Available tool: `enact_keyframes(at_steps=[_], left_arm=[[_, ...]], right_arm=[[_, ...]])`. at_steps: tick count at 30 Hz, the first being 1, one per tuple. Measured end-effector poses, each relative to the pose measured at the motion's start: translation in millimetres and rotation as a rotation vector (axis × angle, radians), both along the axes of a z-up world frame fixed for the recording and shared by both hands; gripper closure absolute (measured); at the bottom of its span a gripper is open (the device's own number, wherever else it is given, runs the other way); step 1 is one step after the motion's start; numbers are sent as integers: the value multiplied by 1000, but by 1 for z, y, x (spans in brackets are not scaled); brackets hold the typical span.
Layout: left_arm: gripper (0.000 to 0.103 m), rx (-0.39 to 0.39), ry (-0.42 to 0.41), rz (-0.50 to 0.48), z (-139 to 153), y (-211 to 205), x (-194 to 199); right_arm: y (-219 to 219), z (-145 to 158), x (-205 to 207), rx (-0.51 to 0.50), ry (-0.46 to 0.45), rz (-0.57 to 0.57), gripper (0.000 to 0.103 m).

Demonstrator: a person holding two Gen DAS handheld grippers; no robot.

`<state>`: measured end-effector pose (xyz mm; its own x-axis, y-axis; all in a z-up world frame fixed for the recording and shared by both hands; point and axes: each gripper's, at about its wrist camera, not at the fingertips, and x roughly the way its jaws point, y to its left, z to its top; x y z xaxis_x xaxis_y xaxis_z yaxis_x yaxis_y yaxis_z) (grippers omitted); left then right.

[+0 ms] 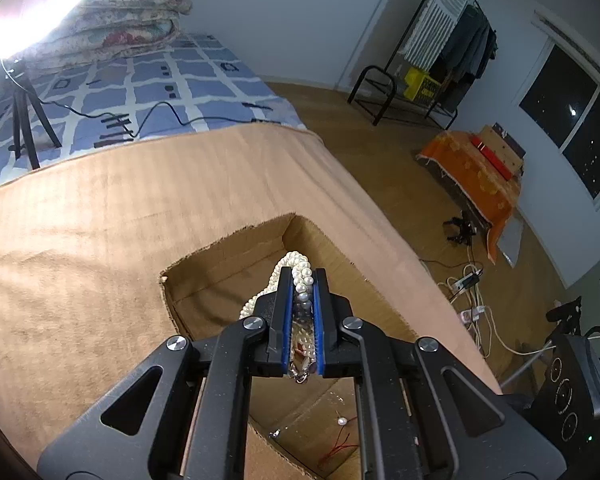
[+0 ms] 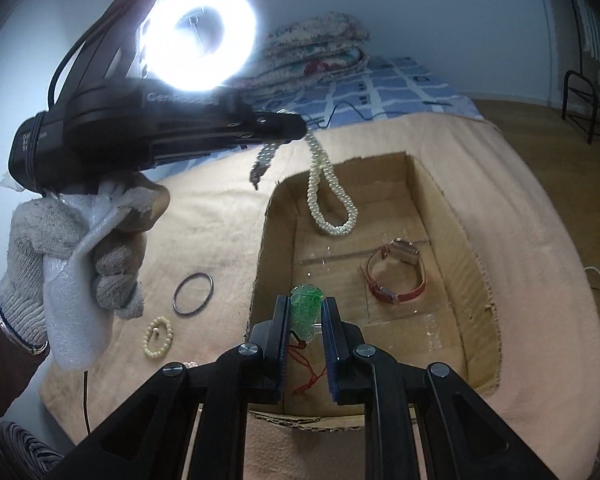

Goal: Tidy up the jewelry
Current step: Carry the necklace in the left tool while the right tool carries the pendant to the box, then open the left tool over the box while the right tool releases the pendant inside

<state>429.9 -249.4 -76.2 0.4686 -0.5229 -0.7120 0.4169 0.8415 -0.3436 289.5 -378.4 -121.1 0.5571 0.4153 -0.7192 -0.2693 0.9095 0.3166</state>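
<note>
My left gripper (image 1: 303,276) is shut on a white pearl necklace (image 1: 296,270) and holds it above the open cardboard box (image 1: 236,236). In the right wrist view the left gripper (image 2: 296,128) is at upper left and the pearl necklace (image 2: 332,208) hangs from it in a loop over the box (image 2: 268,224). My right gripper (image 2: 306,306) is open above the box's near side. A green jade pendant (image 2: 306,312) with a red cord lies in the box between its fingers. A red-strap watch (image 2: 396,276) lies in the box.
A black ring bangle (image 2: 193,293) and a small cream bead bracelet (image 2: 159,337) lie on the tan cloth (image 2: 204,216) left of the box. A bright ring light (image 2: 200,36) on a tripod stands behind. A loose pearl (image 1: 342,421) lies on the box floor.
</note>
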Motion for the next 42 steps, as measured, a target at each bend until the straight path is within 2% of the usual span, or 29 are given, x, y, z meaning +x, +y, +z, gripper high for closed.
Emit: enact_keyframes(at_steps=[11, 25, 31, 36, 37, 39, 40, 41, 42], left_arm=[[97, 64, 43, -23, -33, -15, 9], [97, 152, 79, -41, -61, -29, 9], [96, 167, 92, -28, -66, -30, 13], [96, 161, 104, -16, -68, -28, 16], [92, 164, 107, -16, -69, -28, 15], [75, 160, 111, -17, -68, -28, 15], [60, 156, 107, -13, -67, -27, 15], [52, 154, 100, -9, -65, -26, 14], [49, 153, 96, 0, -63, -25, 14]], right_arm=[[7, -22, 12, -8, 56, 7, 89], [-1, -42, 17, -10, 103, -20, 88], [-2, -43, 15, -13, 108, -25, 85], [-3, -43, 14, -11, 102, -29, 76], [-3, -43, 14, -9, 100, -32, 74], [-5, -42, 13, -4, 97, -34, 72], [-7, -41, 11, -3, 95, -35, 72], [-7, -41, 11, -4, 92, -37, 71], [-8, -40, 10, -5, 89, -41, 68]])
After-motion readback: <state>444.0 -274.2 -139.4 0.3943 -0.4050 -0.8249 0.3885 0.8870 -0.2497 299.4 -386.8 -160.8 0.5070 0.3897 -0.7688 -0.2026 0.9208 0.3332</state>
